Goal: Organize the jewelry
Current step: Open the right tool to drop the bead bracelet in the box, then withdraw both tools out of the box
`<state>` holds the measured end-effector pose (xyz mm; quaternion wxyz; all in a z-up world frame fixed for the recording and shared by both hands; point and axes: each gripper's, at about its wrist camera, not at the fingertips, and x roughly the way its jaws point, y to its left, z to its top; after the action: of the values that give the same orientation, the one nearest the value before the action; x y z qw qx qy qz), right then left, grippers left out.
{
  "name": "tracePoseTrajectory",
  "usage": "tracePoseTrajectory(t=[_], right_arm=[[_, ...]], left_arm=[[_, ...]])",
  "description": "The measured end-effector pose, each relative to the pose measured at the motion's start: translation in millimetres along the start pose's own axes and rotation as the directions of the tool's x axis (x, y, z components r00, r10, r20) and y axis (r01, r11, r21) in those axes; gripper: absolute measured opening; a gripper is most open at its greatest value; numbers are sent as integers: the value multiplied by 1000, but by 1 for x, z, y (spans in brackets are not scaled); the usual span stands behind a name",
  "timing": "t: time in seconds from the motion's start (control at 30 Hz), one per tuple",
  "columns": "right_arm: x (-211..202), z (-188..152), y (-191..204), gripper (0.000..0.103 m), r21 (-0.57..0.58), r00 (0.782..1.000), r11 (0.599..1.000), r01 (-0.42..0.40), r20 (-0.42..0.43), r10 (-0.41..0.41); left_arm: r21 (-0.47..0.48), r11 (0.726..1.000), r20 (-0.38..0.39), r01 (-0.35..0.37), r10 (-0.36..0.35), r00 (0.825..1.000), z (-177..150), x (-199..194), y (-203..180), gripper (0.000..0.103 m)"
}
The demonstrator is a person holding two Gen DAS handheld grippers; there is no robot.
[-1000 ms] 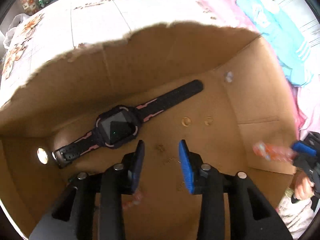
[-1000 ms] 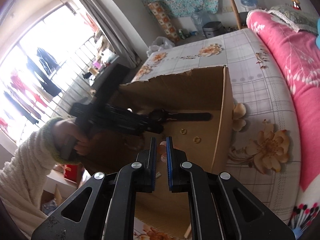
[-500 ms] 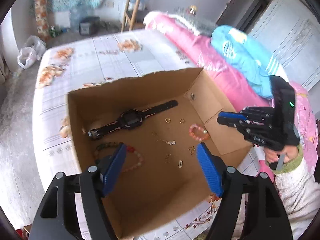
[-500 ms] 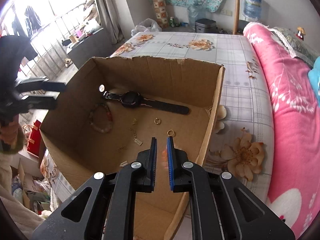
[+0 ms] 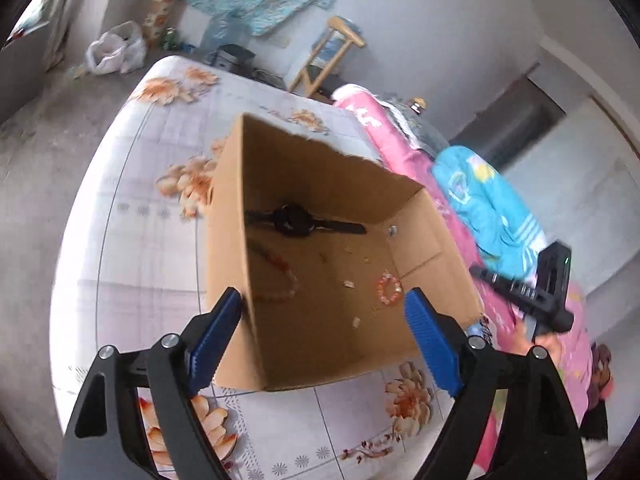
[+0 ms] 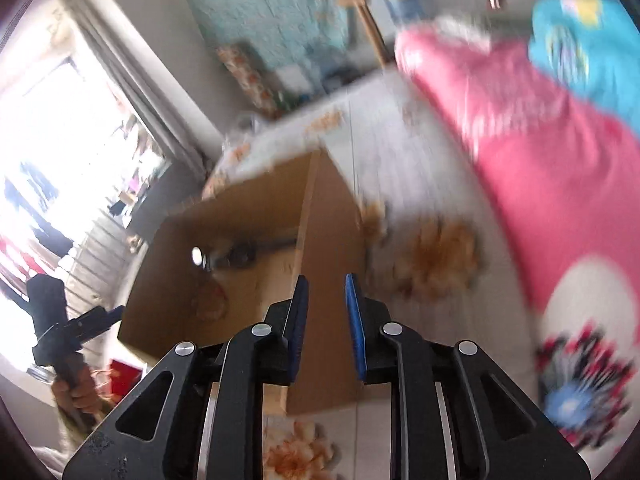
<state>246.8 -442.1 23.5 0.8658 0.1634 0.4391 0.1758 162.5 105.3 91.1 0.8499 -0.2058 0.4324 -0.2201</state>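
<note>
we see our left gripper (image 5: 324, 320) just spread wide and empty above the open brown cardboard box (image 5: 436, 236) holding a black wristwatch (image 5: 296, 222) and an orange bead bracelet (image 5: 389, 289), our right gripper (image 6: 326, 312) just parting, empty, beside its wall.

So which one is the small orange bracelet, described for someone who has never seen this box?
Start at the cardboard box on the flowered bedsheet and look at its floor. The small orange bracelet lies near the right wall, by the folded flap. It is a tight, bright bead ring, unlike the longer, duller bead loop at the left and the black watch at the back.
</note>
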Motion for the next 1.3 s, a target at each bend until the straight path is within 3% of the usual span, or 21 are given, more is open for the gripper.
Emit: tracePoseTrajectory(t=[0.07, 0.2, 0.7, 0.73, 0.8, 0.87, 0.93, 1.07, 1.3], right_arm=[[10, -9, -2, 19, 3, 999, 999, 44, -26, -43], [16, -18, -9, 17, 27, 997, 999, 16, -77, -14], [4, -41, -20, 7, 116, 994, 991, -73, -69, 81], [1, -41, -21, 8, 123, 994, 989, -82, -61, 90], [-7, -39, -26, 25, 143, 994, 985, -97, -30, 102], [-14, -36, -28, 34, 153, 995, 983, -101, 4, 102], [-15, -32, -29, 34, 152, 993, 982, -114, 16, 113], [-15, -26, -19, 34, 103, 998, 993, -65, 16, 64], [-19, -25, -21, 35, 117, 987, 981, -154, 52, 149]], left_arm=[[-18, 1000, 18, -15, 16, 1000, -7, 5, 1, 82], [4, 1000, 46, -29, 29, 999, -15, 7, -2, 84], [45, 996, 29, -83, 82, 996, -27, 11, -10, 84], [46, 996, 29, -78, 76, 997, -27, 11, -9, 84], [40, 997, 24, -66, 65, 998, -28, 11, -6, 84], [22, 998, 10, -52, 52, 999, -29, 12, -2, 84], [10, 999, -3, -48, 48, 999, -29, 14, 2, 84], [-5, 999, -12, -49, 48, 999, -29, 18, 4, 84], [-47, 999, -27, -13, 11, 1000, -28, 18, 11, 85]])
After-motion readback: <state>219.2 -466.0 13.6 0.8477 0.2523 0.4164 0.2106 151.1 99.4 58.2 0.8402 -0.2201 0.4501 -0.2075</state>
